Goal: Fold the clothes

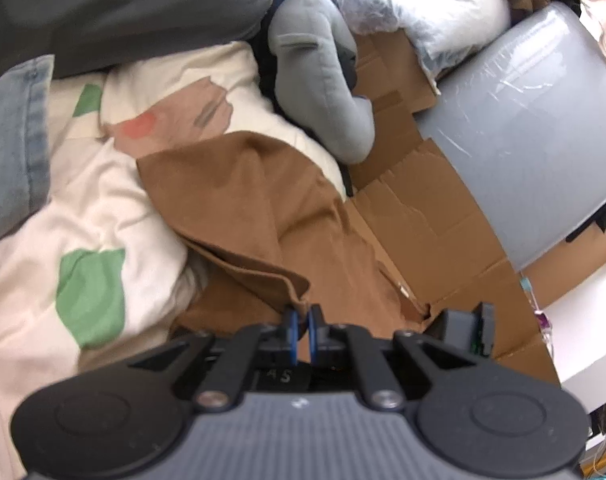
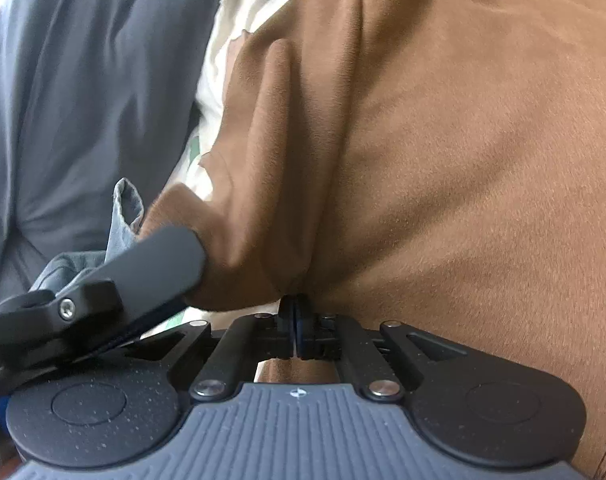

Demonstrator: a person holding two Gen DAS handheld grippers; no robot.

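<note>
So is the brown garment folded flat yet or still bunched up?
Still bunched. The brown garment drapes in loose ridges over the cream bedding and cardboard, with the left gripper and right gripper each pinching an edge.

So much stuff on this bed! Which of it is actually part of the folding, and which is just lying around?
Part of the job:
- brown garment, pinched at its edge by both sets of jaws
- left gripper
- right gripper

Just lying about:
- patterned quilt
- grey plush toy
- flattened cardboard
- denim piece
- dark grey cloth
</note>
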